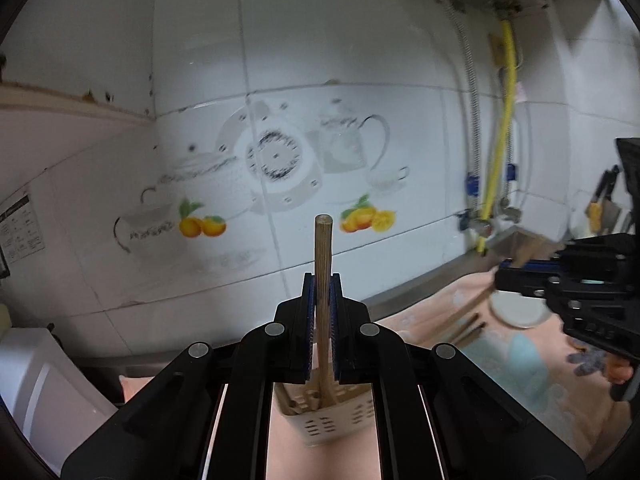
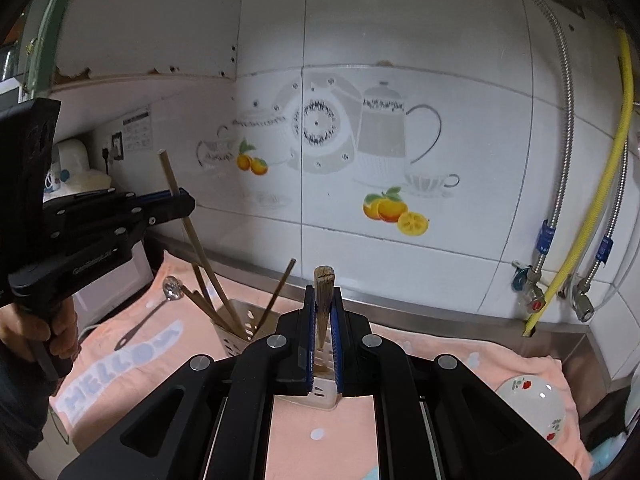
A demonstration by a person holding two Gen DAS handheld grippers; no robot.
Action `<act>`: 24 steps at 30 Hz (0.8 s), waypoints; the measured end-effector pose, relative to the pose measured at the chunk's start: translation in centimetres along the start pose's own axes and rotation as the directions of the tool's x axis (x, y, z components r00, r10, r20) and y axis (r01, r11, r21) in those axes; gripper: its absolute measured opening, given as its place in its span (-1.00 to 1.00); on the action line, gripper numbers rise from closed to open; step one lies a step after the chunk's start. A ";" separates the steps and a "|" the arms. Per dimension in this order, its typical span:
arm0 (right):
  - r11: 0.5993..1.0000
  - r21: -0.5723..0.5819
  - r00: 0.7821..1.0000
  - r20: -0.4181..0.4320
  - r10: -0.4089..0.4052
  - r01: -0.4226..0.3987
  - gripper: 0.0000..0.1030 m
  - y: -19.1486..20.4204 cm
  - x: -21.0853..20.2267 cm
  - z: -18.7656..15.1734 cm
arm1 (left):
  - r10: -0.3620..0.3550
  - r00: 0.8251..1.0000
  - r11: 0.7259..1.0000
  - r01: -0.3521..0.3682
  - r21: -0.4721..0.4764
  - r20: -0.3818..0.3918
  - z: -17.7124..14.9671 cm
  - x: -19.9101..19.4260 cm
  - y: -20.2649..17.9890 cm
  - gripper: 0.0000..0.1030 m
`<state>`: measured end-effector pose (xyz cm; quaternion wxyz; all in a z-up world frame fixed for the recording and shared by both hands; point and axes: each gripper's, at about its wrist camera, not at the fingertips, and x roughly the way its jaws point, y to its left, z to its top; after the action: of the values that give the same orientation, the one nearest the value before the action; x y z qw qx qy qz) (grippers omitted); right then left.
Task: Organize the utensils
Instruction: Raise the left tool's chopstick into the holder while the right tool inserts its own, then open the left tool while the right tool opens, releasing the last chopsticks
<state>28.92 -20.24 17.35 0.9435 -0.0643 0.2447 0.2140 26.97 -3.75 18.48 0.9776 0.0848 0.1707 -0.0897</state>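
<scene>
The left gripper [image 1: 323, 320] is clamped on a pale wooden chopstick [image 1: 322, 264], its blue-lined pads pressed tight against the shaft, which stands nearly upright with its round end above the fingertips. Just below and behind those jaws sits a perforated white utensil holder [image 1: 332, 420] on a peach towel [image 1: 520, 360], with more stick ends showing inside it; whether the gripped chopstick reaches into the holder cannot be told here. In the right wrist view, the right gripper [image 2: 323, 332] is likewise closed on a short wooden stick [image 2: 322, 296], split at its top end, and directly beyond its fingertips the white slotted holder [image 2: 322, 392] stands on the towel [image 2: 320, 440]. Left of that white holder is a perforated metal utensil holder [image 2: 240, 328] holding several chopsticks [image 2: 208, 304] that lean outward. Farther left of it a small metal spoon [image 2: 152, 312] lies on the towel near pale "HELLO" lettering. Above the metal holder the left gripper [image 2: 178, 202] shows from the side, a hand [image 2: 44, 332] on its handle, its chopstick [image 2: 176, 200] tilted. To the right of the white holder a flower-patterned white bowl [image 2: 532, 404] rests at the towel's edge. Behind everything runs a steel counter ledge [image 2: 440, 316] and a tiled wall [image 2: 400, 60] decorated with teapots and oranges.
</scene>
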 end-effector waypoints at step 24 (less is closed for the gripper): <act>1.000 0.023 0.994 -0.113 0.010 -0.008 -0.66 0.0 5.7 -3.0 | 0.000 0.995 0.998 -0.006 -0.062 -0.095 -3.7 3.4 2.0 -0.14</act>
<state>32.18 -18.80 11.97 0.9278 -0.0645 0.3006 0.2115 29.30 -1.53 14.11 0.9706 0.0589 0.2195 -0.0788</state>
